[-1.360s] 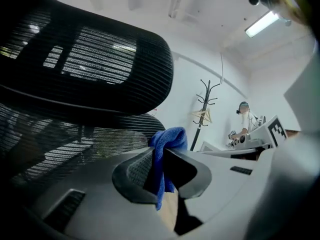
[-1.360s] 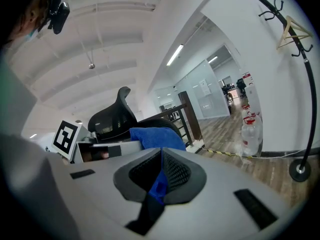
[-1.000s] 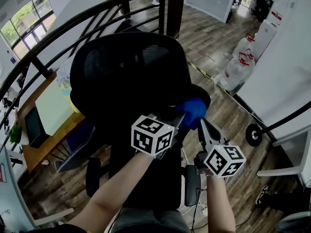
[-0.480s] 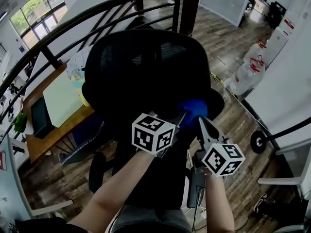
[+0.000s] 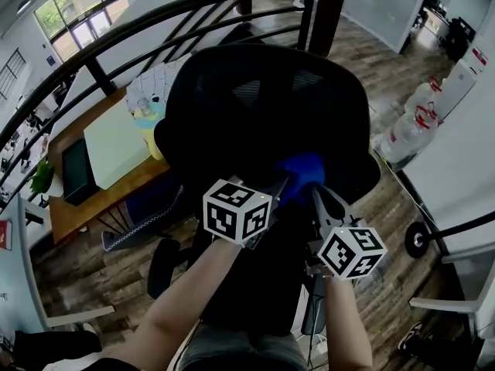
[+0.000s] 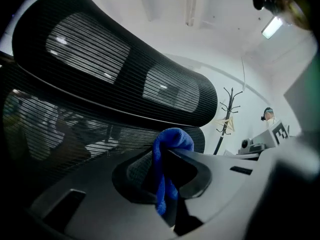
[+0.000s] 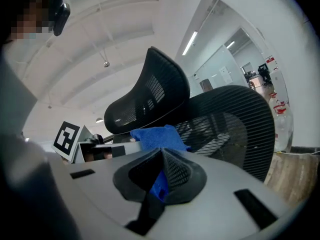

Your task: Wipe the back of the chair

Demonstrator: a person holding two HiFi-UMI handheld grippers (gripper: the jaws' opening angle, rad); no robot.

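Currently, the left gripper [image 6: 162, 159] is clenched on a fold of the blue cloth [image 6: 172, 138]. The right gripper [image 7: 161, 159] pinches the same cloth, with its jaws closed together on the fabric. In the head view, the cloth lies bunched at the lower right part of the black mesh chair back [image 5: 263, 107], between the two gripper tips. The chair stands on wood flooring [image 5: 387, 76] in front of a dark curved railing [image 5: 155, 22]. Water jugs [image 5: 418, 126] stand well apart at the right.

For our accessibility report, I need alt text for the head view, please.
Seen from above, the left tongs and right tongs both pinch one blue cloth at the back of a black mesh chair. Beyond it are a dark railing and a wooden desk.
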